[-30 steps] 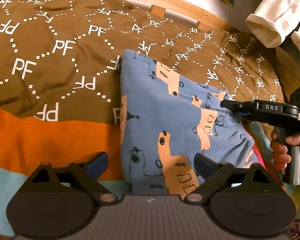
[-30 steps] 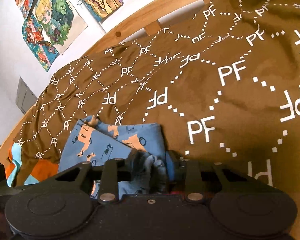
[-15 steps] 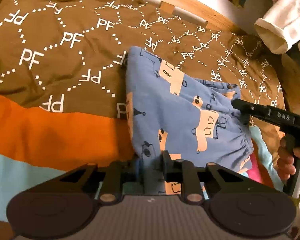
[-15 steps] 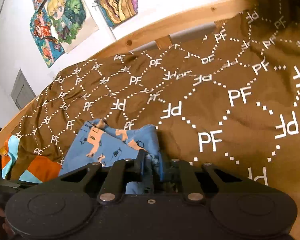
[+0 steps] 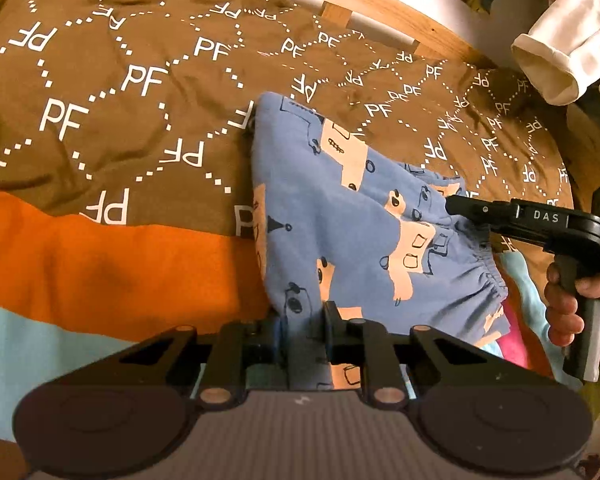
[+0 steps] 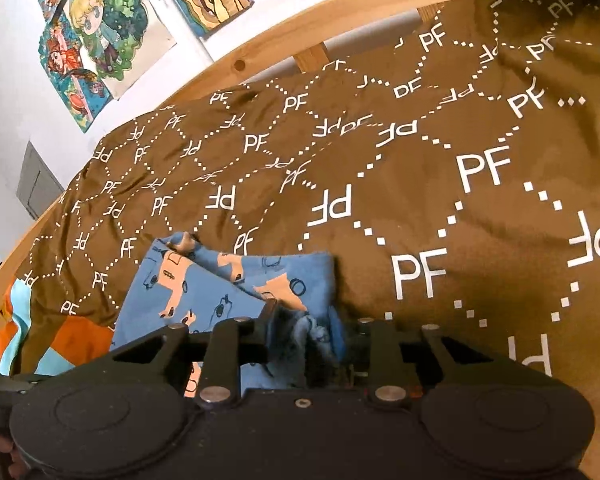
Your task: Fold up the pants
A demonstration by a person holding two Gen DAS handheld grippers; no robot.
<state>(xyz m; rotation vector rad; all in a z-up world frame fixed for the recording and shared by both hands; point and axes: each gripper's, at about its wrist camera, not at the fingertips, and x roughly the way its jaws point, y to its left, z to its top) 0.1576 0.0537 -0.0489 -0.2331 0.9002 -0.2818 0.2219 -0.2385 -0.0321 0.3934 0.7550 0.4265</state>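
Left wrist view: soft blue printed pants (image 5: 340, 232) lie rumpled on the brown quilted bedspread (image 5: 140, 92). The left tool (image 5: 302, 330) has just clamped onto their near edge.

Right wrist view: the right tool (image 6: 306, 344) pinches bunched waistband fabric, jaws easing slightly.

pants (image 5: 352, 236) on bedspread (image 5: 132, 92), bed rail (image 5: 380, 0) behind, drawings (image 6: 100, 36) above rail

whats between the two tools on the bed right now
Only the blue printed pants: the left tool pinches the near edge, the right tool the waistband end. The left wrist view shows the whole stretch.
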